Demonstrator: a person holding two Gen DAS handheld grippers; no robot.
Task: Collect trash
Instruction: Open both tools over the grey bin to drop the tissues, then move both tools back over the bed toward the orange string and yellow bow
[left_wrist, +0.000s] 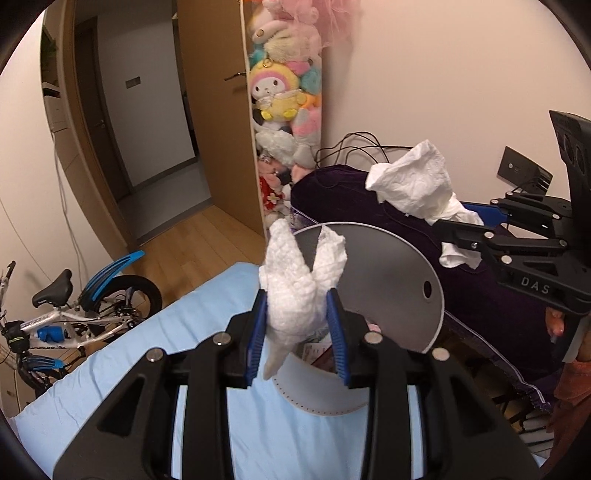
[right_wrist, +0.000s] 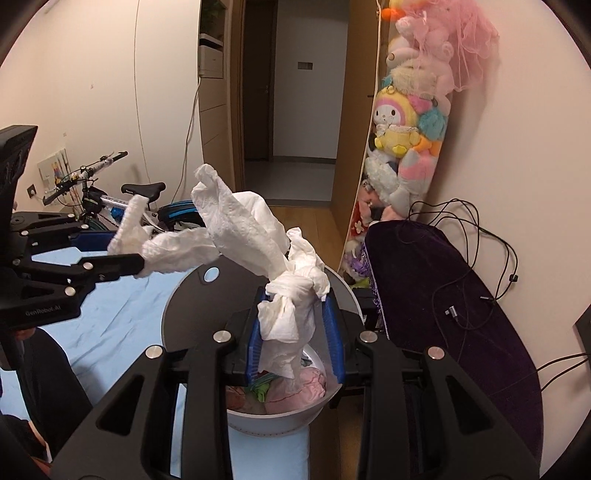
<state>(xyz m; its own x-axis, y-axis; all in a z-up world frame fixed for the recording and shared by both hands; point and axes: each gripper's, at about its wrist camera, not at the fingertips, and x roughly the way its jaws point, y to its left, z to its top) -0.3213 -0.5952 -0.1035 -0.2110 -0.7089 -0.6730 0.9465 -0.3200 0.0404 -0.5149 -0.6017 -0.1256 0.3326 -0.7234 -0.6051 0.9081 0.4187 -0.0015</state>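
My left gripper (left_wrist: 297, 314) is shut on a crumpled white tissue (left_wrist: 299, 288) and holds it above the white trash bin (left_wrist: 317, 391), whose grey lid (left_wrist: 388, 280) stands open. My right gripper (right_wrist: 293, 325) is shut on a larger knotted white tissue (right_wrist: 291, 306), right over the same bin (right_wrist: 273, 421), which holds pink and coloured trash (right_wrist: 295, 391). The right gripper with its tissue (left_wrist: 413, 181) also shows at the right of the left wrist view. The left gripper (right_wrist: 140, 266) with its tissue (right_wrist: 173, 251) shows at the left of the right wrist view.
The bin stands beside a bed with a light blue sheet (left_wrist: 110, 369). A dark purple cushion (right_wrist: 443, 295) with black cables lies to the right. A tall net of plush toys (right_wrist: 406, 129) hangs by the open door. A bicycle (left_wrist: 66, 321) stands by the left wall.
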